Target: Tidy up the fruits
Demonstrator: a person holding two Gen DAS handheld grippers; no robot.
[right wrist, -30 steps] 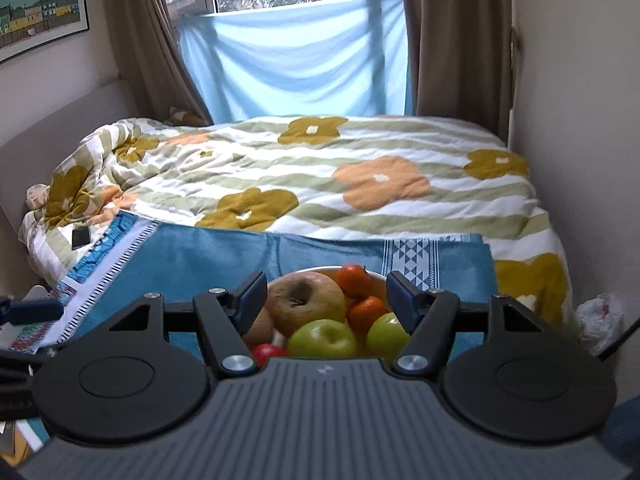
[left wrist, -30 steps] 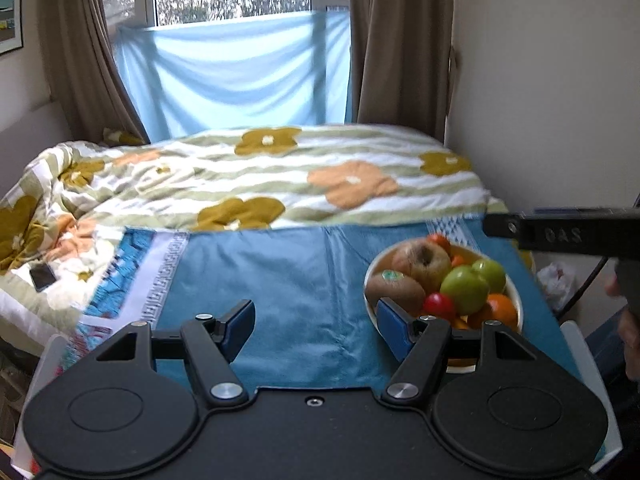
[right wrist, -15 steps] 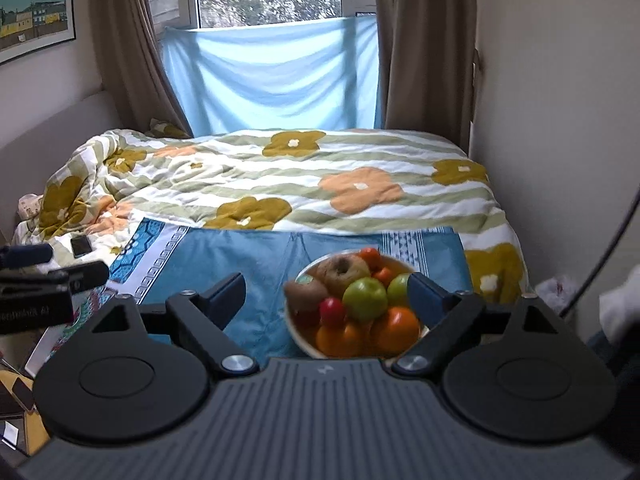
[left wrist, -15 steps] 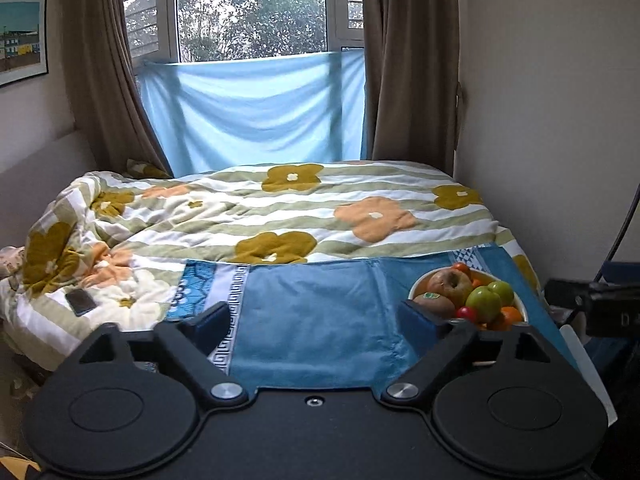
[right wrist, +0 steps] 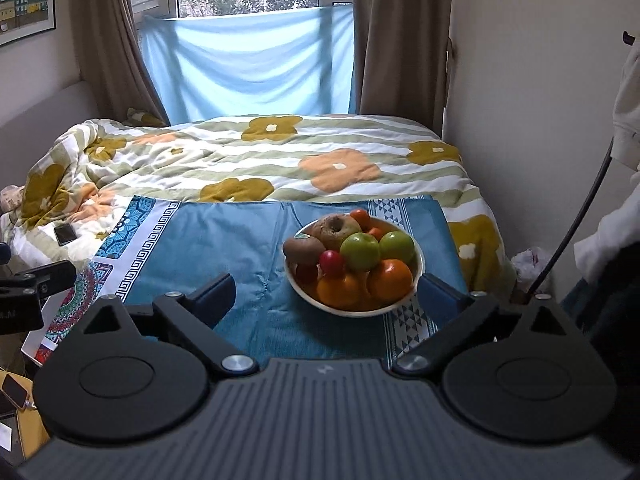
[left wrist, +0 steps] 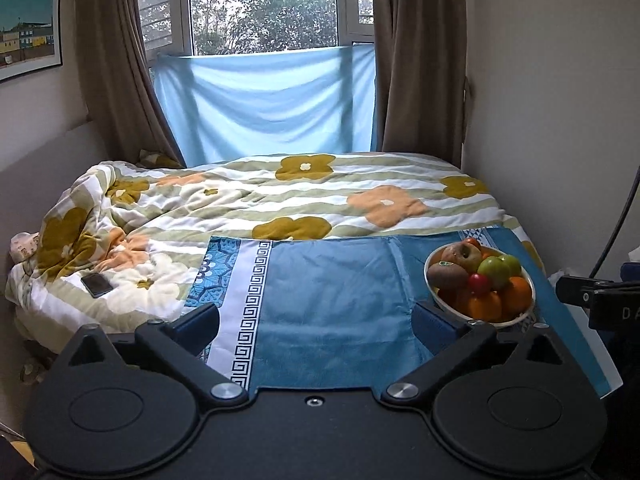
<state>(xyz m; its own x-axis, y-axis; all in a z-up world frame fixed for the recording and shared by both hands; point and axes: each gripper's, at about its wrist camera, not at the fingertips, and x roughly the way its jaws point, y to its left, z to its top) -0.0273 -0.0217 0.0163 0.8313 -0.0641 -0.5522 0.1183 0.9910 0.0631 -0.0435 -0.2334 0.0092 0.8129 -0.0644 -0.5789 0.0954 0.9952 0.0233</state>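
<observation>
A white bowl [right wrist: 418, 270] full of fruit stands on a blue cloth [right wrist: 240, 248] at the foot of the bed. It holds oranges [right wrist: 390, 280], green apples [right wrist: 360, 251], a brownish apple [right wrist: 334, 227], a kiwi [right wrist: 304, 250] and a small red fruit [right wrist: 332, 262]. My right gripper [right wrist: 324, 296] is open and empty, just short of the bowl. My left gripper [left wrist: 316, 322] is open and empty above the cloth [left wrist: 332, 292], with the bowl [left wrist: 438, 298] ahead to its right.
A flowered duvet [left wrist: 280, 200] covers the bed behind the cloth. A phone [left wrist: 97, 285] lies on the duvet at the left. A wall runs along the right side. The window with a blue sheet [left wrist: 264, 104] is at the back.
Both grippers have pulled back and up from the bowl, so the bowl looks smaller and farther. Both stay open and empty.
</observation>
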